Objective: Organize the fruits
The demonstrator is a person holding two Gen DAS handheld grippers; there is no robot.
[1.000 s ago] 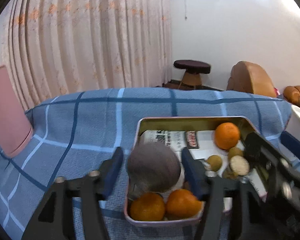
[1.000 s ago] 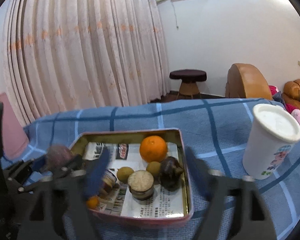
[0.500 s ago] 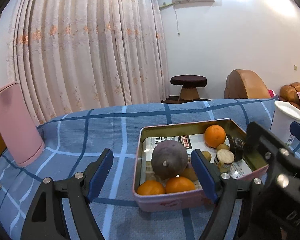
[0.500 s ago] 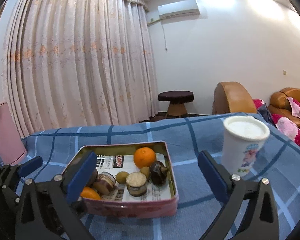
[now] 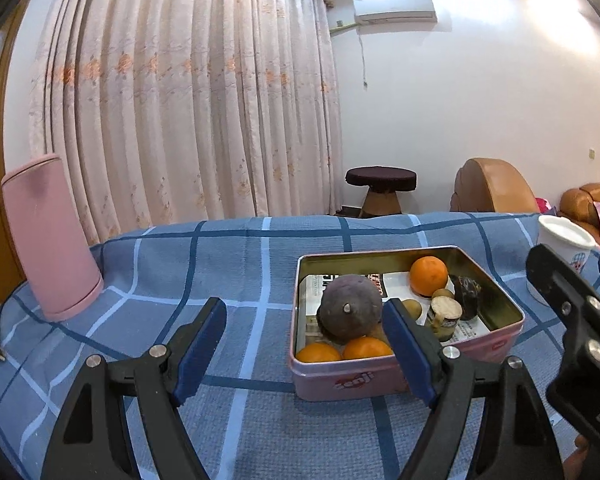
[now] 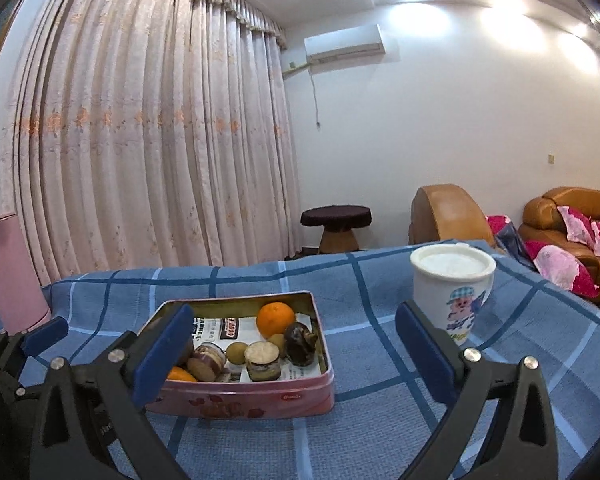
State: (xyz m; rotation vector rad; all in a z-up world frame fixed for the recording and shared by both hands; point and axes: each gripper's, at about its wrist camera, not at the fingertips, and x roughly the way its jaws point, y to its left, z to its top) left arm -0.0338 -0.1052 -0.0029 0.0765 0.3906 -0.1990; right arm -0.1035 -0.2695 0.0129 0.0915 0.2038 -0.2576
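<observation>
Both claws have backed off and up from the tin [image 5: 404,376] since 1 second ago, when the left claw [image 5: 304,354] had the purple fruit [image 5: 351,307] between its pads; now that fruit sits in the tin, resting above 2 oranges [image 5: 342,350] at the near end. Left claw is spread wide and empty, short of the tin. Right claw [image 6: 296,354] is spread too, holding nothing, with the tin ahead and the white mug [image 6: 452,286] just past its right pad.

Judging by the counter [image 5: 236,272], no loose fruit is left on the blue checked cloth, so the sorting looks about done.

Textures: the tin is thin pink metal, brassy inside, lined with printed paper. A third orange [image 6: 275,318] is pebbled and round at the far end, beside 2 small tan fruits [image 6: 236,352], a cut stub [image 6: 262,358] with a pale face, and a dark wrinkled piece [image 6: 299,343]. The purple fruit is matt, dusty, with a stem nub.
</observation>
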